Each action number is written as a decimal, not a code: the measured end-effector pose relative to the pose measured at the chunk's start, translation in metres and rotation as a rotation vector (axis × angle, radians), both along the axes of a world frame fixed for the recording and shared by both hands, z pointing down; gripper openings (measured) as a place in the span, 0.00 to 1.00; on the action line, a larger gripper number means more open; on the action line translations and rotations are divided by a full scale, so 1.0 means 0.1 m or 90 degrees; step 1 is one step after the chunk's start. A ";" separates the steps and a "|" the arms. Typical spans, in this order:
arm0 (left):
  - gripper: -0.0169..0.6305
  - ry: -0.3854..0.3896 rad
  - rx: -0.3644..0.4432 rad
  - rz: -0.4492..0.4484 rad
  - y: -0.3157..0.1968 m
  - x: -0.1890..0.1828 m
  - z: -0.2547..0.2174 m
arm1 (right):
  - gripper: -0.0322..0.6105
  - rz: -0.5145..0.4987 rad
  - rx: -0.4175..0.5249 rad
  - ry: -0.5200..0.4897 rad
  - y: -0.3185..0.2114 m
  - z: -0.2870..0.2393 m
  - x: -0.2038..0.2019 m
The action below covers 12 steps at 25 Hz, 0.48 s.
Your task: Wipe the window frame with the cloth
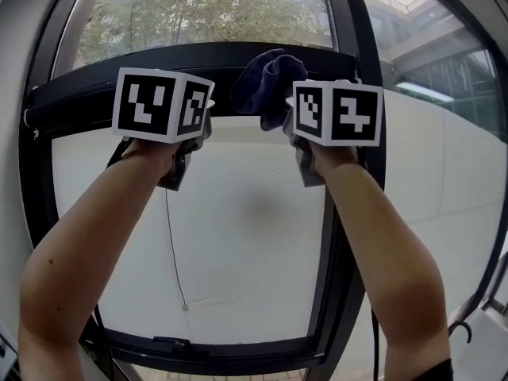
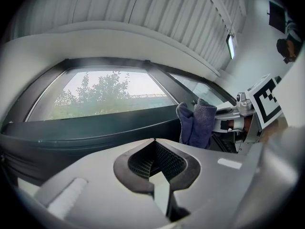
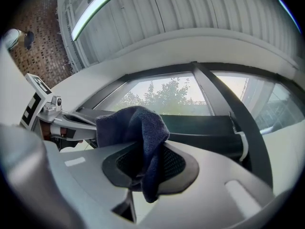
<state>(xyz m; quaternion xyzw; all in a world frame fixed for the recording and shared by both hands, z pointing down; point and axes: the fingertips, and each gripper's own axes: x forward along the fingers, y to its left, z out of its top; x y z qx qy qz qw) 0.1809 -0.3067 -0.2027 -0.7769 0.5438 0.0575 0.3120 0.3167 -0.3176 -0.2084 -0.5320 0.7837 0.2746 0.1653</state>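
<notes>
A dark blue cloth [image 1: 267,86] is bunched against the black horizontal bar of the window frame [image 1: 103,82]. My right gripper [image 1: 295,125] is shut on the cloth [image 3: 138,132], which drapes over its jaws in the right gripper view. To the left at the same height, my left gripper [image 1: 194,133] is shut and holds nothing; its jaws are hidden behind the marker cube. In the left gripper view the jaws [image 2: 153,142] meet with nothing between them, and the cloth [image 2: 198,123] shows to their right, in front of the frame bar [image 2: 95,125].
A black upright frame post [image 1: 353,38] runs just right of the right gripper. A thin cord [image 1: 171,244] hangs down over the white panel below the bar. The lower black frame rail [image 1: 206,348] crosses the bottom. Trees show through the upper pane.
</notes>
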 end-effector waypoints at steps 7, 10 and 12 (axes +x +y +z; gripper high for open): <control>0.02 0.026 0.011 -0.029 -0.08 0.21 0.00 | 0.18 0.031 0.000 -0.032 -0.04 0.02 0.63; 0.02 0.030 0.007 -0.018 -0.06 0.42 0.02 | 0.18 0.043 -0.002 -0.046 -0.04 0.06 1.00; 0.02 0.023 0.009 -0.017 -0.04 0.57 0.01 | 0.18 0.048 -0.005 -0.058 -0.04 0.08 1.21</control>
